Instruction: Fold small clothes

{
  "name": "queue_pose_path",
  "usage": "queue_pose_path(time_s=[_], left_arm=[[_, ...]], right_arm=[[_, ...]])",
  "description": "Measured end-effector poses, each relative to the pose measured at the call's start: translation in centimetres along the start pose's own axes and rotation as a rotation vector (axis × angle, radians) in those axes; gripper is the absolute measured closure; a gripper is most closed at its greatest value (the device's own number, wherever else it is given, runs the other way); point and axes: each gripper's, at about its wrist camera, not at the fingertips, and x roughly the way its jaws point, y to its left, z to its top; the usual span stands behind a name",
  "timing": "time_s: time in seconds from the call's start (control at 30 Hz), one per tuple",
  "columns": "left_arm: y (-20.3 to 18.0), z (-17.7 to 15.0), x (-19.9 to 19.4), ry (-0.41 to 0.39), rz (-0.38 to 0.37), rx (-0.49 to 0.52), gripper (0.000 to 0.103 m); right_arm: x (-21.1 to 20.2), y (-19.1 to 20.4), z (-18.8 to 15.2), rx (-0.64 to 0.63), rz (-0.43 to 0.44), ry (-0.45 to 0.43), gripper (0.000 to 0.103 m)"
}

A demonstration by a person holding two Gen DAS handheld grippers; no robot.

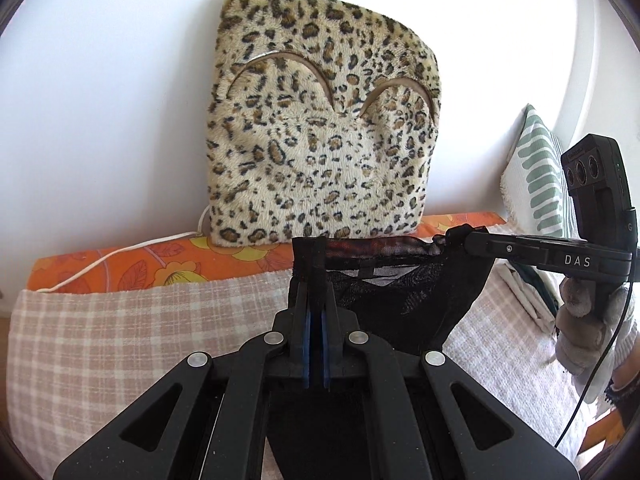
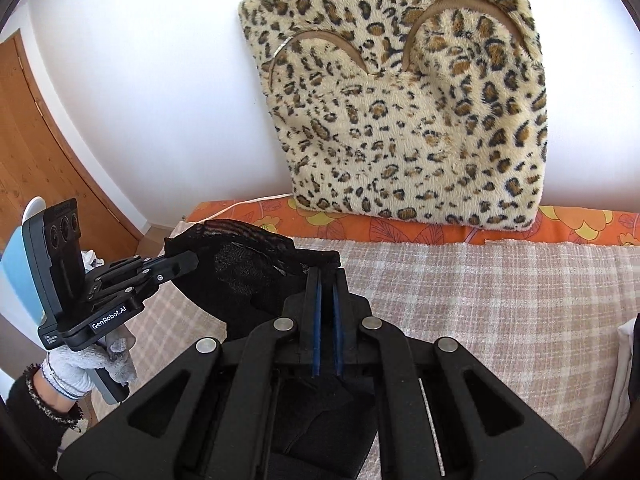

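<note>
A small black mesh garment (image 1: 404, 300) hangs stretched in the air between both grippers, above the bed. My left gripper (image 1: 316, 245) is shut on the left end of its top hem. My right gripper (image 1: 467, 238) comes in from the right and is shut on the other end of that hem. In the right wrist view the right gripper (image 2: 326, 271) pinches the garment (image 2: 244, 280) at its near corner, while the left gripper (image 2: 191, 261) grips the far corner. The lower part of the cloth droops behind the gripper bodies and is partly hidden.
A beige checked blanket (image 1: 120, 328) covers the bed, with an orange floral sheet (image 1: 168, 264) behind it. A leopard-print cushion (image 1: 320, 128) leans on the white wall. A green-striped pillow (image 1: 536, 176) lies at the right, a wooden door (image 2: 36, 152) at the left. Gloved hands (image 2: 76, 368) hold the grippers.
</note>
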Motion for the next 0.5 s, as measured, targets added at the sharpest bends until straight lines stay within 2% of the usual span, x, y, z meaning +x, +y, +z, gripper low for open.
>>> queue_pose_path(time_s=[0.27,0.5], left_arm=[[-2.8,-3.4,-5.1,-0.009,-0.017,0.047,0.101],[-4.0,-8.7,-7.8,0.023,-0.045,0.054,0.101]], right_arm=[[-5.5,2.3,-3.9,-0.022,0.001,-0.007,0.097],[-7.4,4.0,-10.4,-0.046,0.008,0.022,0.097]])
